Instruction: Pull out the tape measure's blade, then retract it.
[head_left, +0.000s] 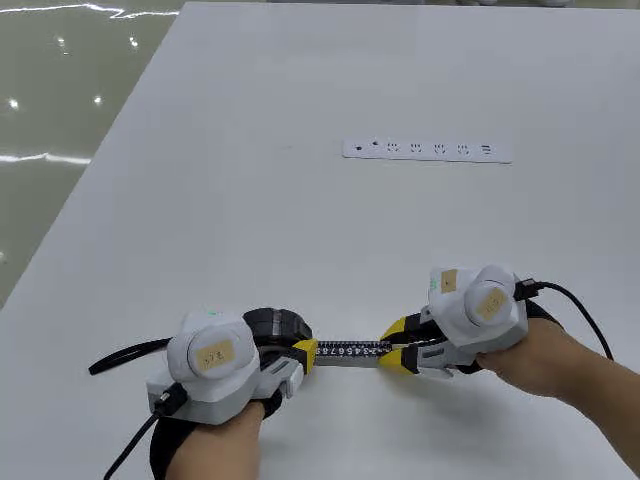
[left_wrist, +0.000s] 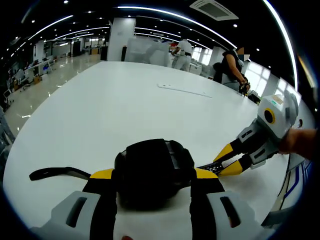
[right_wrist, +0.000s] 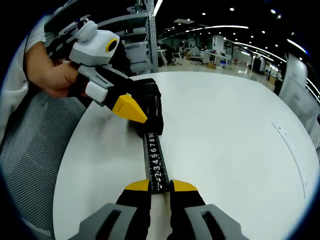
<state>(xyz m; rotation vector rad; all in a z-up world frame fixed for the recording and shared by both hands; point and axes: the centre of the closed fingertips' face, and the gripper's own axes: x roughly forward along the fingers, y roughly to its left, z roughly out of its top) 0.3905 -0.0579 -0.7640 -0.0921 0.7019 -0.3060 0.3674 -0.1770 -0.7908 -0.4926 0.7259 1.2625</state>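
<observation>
**Two tongs on one tape measure, a short run of blade out**

Lower left of the head view: left tongs (head_left: 290, 348), held in the left hand (head_left: 215, 450), pressed onto the tape measure case (head_left: 272, 325) from both sides. In the left gripper view, one yellow tip at each flank of the black case, touching it. Case low over the white tabletop (head_left: 300, 220), near its front edge.

Lower right of the head view: right tongs (head_left: 394, 346), held in the right hand (head_left: 535, 355), pinching the free end of the blade (head_left: 350, 350). In the right gripper view, two yellow tips almost together with the blade's end caught between them, the tip of the blade itself hidden.

Between the two tools: a short, straight stretch of blade, dark with white numerals rising from the right tongs toward the case. Contact with the tabletop not decidable.

Left of the left tongs: a black strip (head_left: 125, 356) lying flat on the tabletop, its near end hidden behind the tool.

Well apart, toward the far side of the tabletop: a white power strip (head_left: 427, 149), lying flat with its sockets up.

Beyond the tabletop's left edge: glossy floor (head_left: 60, 120) with light reflections. In the left gripper view, past the far edge of the tabletop: several standing people (left_wrist: 232, 67).
</observation>
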